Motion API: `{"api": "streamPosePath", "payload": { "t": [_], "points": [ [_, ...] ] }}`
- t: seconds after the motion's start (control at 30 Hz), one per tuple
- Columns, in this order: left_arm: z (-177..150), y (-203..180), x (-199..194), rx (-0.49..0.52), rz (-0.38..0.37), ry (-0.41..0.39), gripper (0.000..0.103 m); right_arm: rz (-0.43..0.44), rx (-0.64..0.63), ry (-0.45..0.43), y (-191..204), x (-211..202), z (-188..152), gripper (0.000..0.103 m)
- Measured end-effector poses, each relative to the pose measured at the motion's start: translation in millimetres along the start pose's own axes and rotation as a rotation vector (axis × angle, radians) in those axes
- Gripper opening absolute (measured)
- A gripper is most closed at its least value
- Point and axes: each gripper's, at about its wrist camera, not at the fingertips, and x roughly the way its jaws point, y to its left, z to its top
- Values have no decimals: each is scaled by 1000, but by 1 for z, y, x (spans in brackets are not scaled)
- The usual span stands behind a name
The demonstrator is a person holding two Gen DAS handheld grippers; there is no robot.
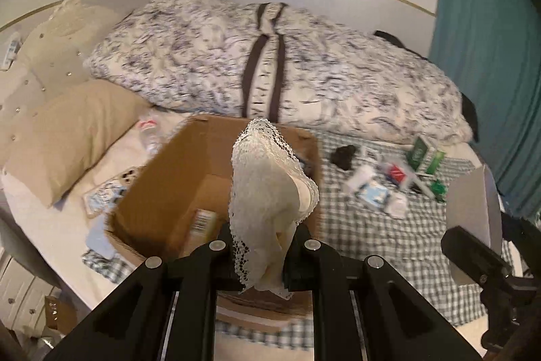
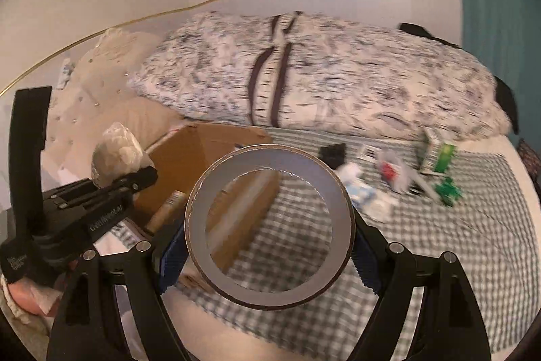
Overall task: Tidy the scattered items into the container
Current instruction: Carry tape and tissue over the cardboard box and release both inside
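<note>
Lace cloth [image 1: 270, 192] pinched in left hand-held gripper [image 1: 260, 254], above cardboard box [image 1: 189, 171]

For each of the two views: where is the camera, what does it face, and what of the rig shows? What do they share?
Left wrist: on the left gripper, facing the box; jaws hold a lace cloth; right gripper at right edge.
Right wrist: on the right gripper, holding a tape roll; left gripper at left.
Shared: box, bed, duvet, scattered items.

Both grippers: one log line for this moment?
left gripper: shut on lace cloth | right gripper: shut on tape roll | cardboard box: open
</note>
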Motion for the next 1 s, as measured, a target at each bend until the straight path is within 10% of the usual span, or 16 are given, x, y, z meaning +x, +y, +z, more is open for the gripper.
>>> {"api": "streamPosePath", "payload": {
  "t": [0.5, 0.57, 0.7, 1.0],
  "points": [
    [0, 65, 70, -67, 17, 107, 14, 168, 2, 119, 66, 126, 42, 82],
    [-2, 66, 77, -69, 17, 115, 20, 176, 14, 125, 67, 138, 43, 83],
    [-4, 69, 84, -74, 54, 113, 82, 216, 88, 118, 60, 152, 46, 87],
    [-4, 52, 79, -61, 72, 101, 93, 141, 143, 48, 32, 134, 44, 97]
  ]
}}
